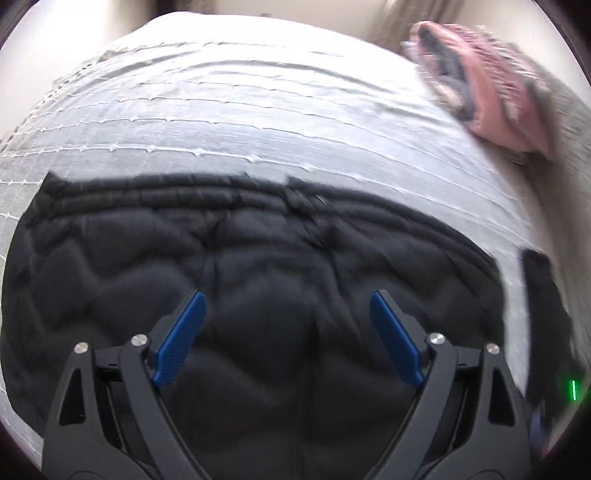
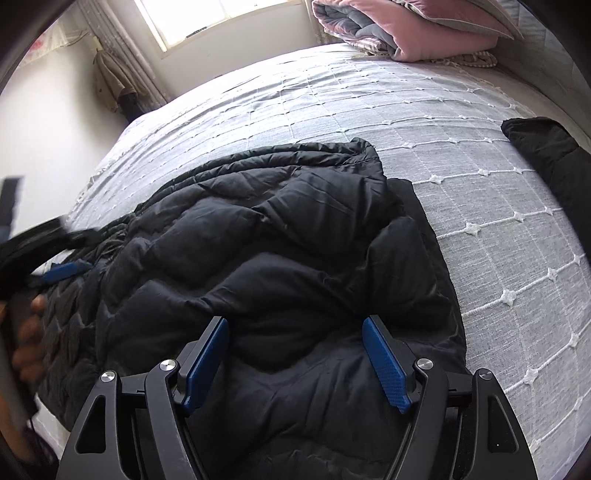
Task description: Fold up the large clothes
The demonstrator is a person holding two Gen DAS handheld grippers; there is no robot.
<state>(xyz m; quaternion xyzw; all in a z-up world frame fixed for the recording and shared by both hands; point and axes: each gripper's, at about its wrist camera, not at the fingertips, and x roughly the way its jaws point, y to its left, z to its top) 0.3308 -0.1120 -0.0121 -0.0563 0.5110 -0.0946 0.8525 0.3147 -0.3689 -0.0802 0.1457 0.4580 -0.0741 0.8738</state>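
Note:
A black quilted puffer jacket lies spread on the bed; in the right wrist view the jacket is rumpled and partly doubled over. My left gripper is open and empty just above the jacket's middle. My right gripper is open and empty over the jacket's near right part. The left gripper's blue pad shows at the far left of the right wrist view, over the jacket's left side, held by a hand.
A light grey bedspread with white tufted lines covers the bed. A folded pink and grey quilt lies at the bed's far end. Another black garment lies at the right edge. A wall and window stand beyond.

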